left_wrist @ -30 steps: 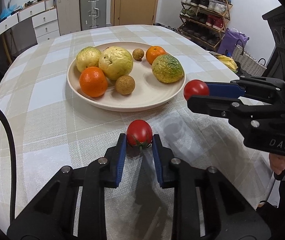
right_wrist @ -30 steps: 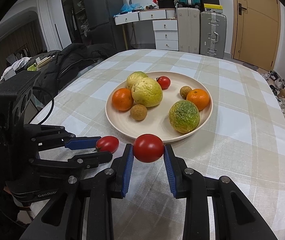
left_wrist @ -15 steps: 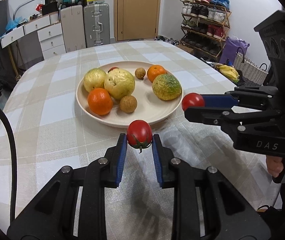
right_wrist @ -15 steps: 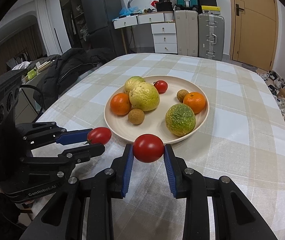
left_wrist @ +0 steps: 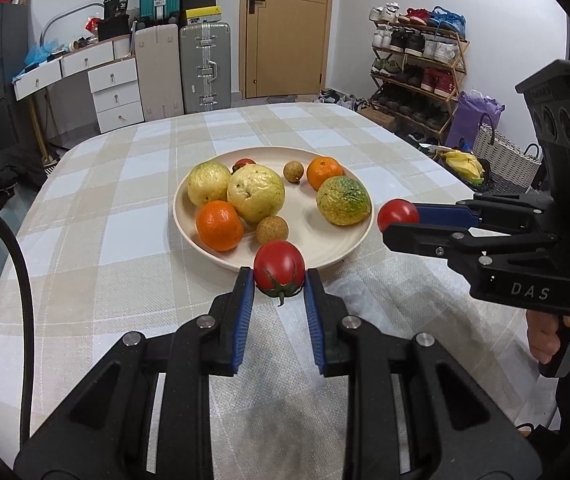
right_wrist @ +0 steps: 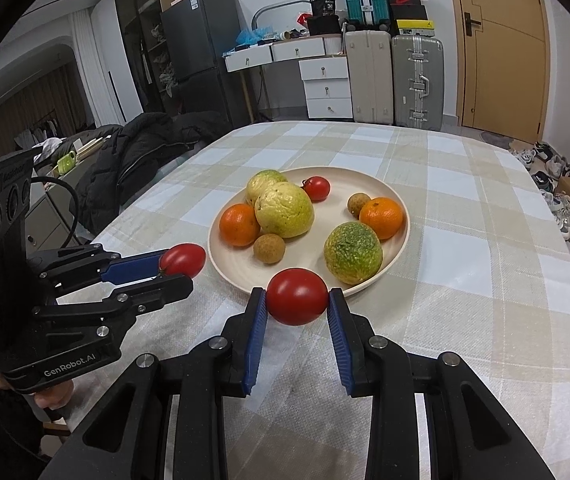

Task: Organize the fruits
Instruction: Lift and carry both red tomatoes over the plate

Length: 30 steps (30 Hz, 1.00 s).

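My left gripper (left_wrist: 279,280) is shut on a small red tomato (left_wrist: 279,267) with a green stem, held above the cloth just before the near rim of the cream plate (left_wrist: 317,236). My right gripper (right_wrist: 297,300) is shut on a rounder red tomato (right_wrist: 297,295), also in the air at the plate's near edge. Each gripper shows in the other's view, the right gripper (left_wrist: 399,222) at right, the left gripper (right_wrist: 179,268) at left. On the plate lie two yellow guavas, two oranges, a green-yellow fruit (right_wrist: 352,252), two brown longans and a third tomato (right_wrist: 316,188).
The plate (right_wrist: 399,204) sits mid-table on a beige checked cloth (right_wrist: 465,280). A dark jacket (right_wrist: 141,148) lies over a chair at the table's left edge. Suitcases, drawers and a shoe rack (left_wrist: 417,68) stand beyond the table. A person's hand (left_wrist: 545,340) grips the right handle.
My left gripper has lifted its tomato off the cloth and tilted upward, so the plate appears farther off and more of the room shows. The right gripper has barely moved.
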Each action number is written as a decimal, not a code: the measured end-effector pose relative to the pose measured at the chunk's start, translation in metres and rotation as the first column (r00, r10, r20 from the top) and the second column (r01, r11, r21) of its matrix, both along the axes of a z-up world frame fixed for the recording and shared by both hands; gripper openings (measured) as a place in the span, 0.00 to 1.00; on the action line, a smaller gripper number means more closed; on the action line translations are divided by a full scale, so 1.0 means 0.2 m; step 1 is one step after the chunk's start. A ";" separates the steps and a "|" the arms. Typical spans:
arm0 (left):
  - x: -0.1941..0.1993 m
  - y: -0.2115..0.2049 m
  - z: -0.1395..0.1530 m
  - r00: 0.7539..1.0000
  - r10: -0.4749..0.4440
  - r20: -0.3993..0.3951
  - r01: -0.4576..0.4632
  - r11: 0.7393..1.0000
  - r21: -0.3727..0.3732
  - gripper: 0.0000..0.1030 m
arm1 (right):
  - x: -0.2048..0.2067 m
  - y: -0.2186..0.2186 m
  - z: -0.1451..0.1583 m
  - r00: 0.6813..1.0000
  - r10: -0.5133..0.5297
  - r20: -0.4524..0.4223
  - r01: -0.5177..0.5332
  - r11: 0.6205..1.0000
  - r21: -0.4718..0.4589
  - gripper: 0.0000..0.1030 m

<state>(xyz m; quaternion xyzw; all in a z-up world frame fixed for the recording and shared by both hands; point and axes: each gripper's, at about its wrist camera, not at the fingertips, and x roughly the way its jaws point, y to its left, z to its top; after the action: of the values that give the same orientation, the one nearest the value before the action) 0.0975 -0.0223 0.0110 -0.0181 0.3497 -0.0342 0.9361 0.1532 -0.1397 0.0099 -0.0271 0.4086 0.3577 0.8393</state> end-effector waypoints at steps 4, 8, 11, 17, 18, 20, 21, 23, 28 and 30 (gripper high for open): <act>-0.01 0.01 0.02 1.000 0.009 0.016 -0.009 1.000 0.000 0.22 | 0.00 -0.01 0.01 1.000 -0.008 0.008 0.008 1.000 0.009 0.31; -0.01 0.03 0.04 0.999 0.022 0.034 -0.022 1.000 -0.006 0.22 | 0.00 -0.02 0.01 1.000 -0.019 0.017 0.019 1.000 0.023 0.31; -0.01 0.04 0.06 0.998 0.028 0.049 -0.028 1.000 -0.007 0.22 | 0.01 -0.02 0.01 0.999 -0.026 0.020 0.026 0.999 0.034 0.31; 0.03 0.06 0.06 0.997 0.051 0.059 -0.050 0.999 -0.009 0.22 | 0.02 0.00 -0.01 1.000 -0.024 0.018 0.023 0.999 0.035 0.31; 0.04 0.06 0.05 0.997 0.054 0.060 -0.054 0.999 -0.009 0.22 | 0.03 0.00 -0.02 1.000 -0.023 0.014 0.023 0.999 0.034 0.31; 0.06 0.07 0.04 0.996 0.058 0.062 -0.057 0.998 -0.013 0.22 | 0.03 0.01 -0.03 1.000 -0.024 0.013 0.023 0.999 0.025 0.31; 0.08 0.07 0.04 0.996 0.059 0.060 -0.058 0.998 -0.015 0.22 | 0.04 0.01 -0.04 1.000 -0.027 0.008 0.027 0.999 0.025 0.31; 0.10 0.07 0.03 0.996 0.064 0.057 -0.064 0.998 -0.012 0.22 | 0.06 0.01 -0.05 1.000 -0.031 -0.005 0.031 0.999 0.031 0.31; 0.15 0.08 0.01 0.997 0.066 0.051 -0.065 0.998 -0.011 0.22 | 0.09 0.03 -0.06 0.999 -0.032 -0.011 0.032 0.999 0.028 0.31; 0.17 0.07 0.00 0.997 0.067 0.050 -0.067 0.998 -0.013 0.22 | 0.11 0.04 -0.06 0.999 -0.032 -0.010 0.032 0.999 0.022 0.31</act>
<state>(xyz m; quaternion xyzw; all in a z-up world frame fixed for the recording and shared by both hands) 0.1306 -0.0074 0.0120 -0.0343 0.3251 -0.0053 0.9451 0.1744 -0.1313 -0.0028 -0.0099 0.4090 0.3489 0.8431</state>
